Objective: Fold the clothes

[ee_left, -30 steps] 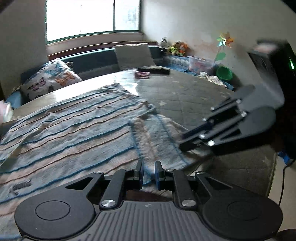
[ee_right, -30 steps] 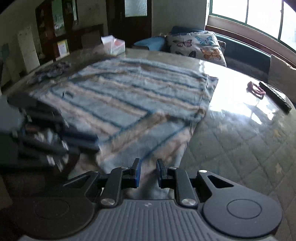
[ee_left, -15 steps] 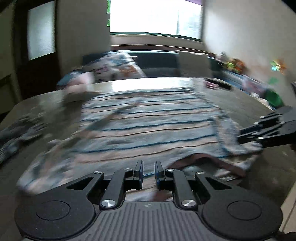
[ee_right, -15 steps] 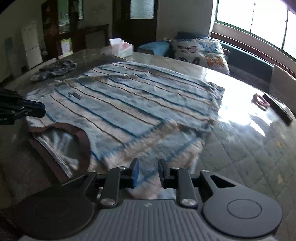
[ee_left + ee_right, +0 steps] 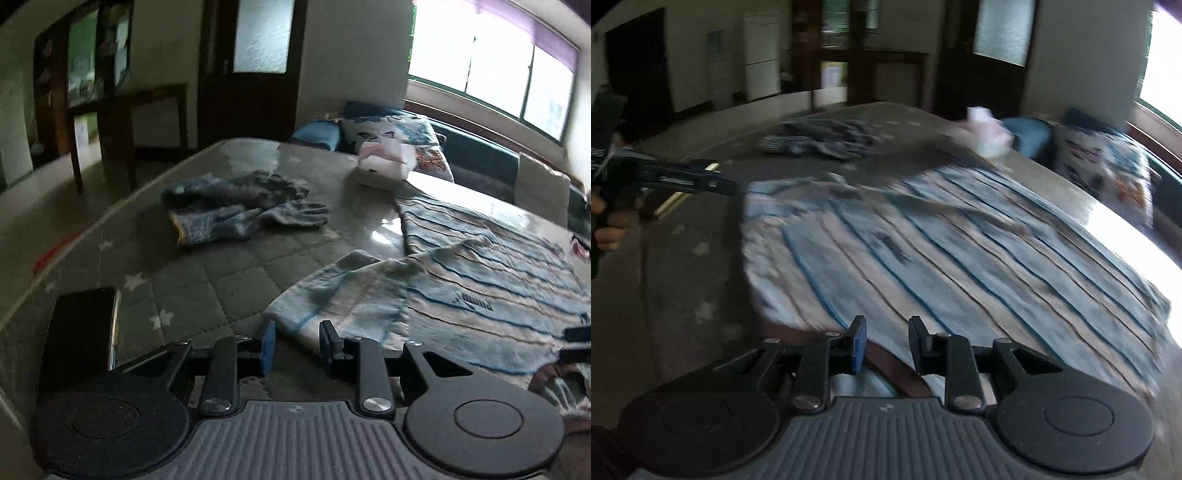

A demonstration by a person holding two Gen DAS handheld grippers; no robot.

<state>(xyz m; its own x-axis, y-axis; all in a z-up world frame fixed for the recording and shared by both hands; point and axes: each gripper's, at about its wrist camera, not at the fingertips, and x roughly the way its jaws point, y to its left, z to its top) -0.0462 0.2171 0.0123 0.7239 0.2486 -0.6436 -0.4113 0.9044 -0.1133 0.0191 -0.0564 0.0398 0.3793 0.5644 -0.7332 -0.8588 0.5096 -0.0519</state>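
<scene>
1. One striped shirt (image 5: 480,295) lay flat on the worktop (image 5: 229,266), long axis running from 7 to 1 o'clock.
2. Left claw (image 5: 295,345), jaws just opened and empty, faced the sleeve (image 5: 343,295) at 12 o'clock, nearer it.
3. Right claw (image 5: 884,341), jaws parted and empty, stood over the collar (image 5: 886,365).
4. Outward: two gloves (image 5: 251,210), one phone (image 5: 81,332), one tissue box (image 5: 384,164).

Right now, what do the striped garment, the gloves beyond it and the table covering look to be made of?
Striped garment: soft, matte fabric, likely fleece or knit; its surface looks fuzzy and it lies in soft wrinkles. Gloves: speckled blue-grey knit, probably cotton work gloves; one cuff has an orange edge. Table covering: quilted cloth with stars, seemingly under a clear glossy sheet, judging by the window glare; plastic or glass, I cannot tell.
</scene>
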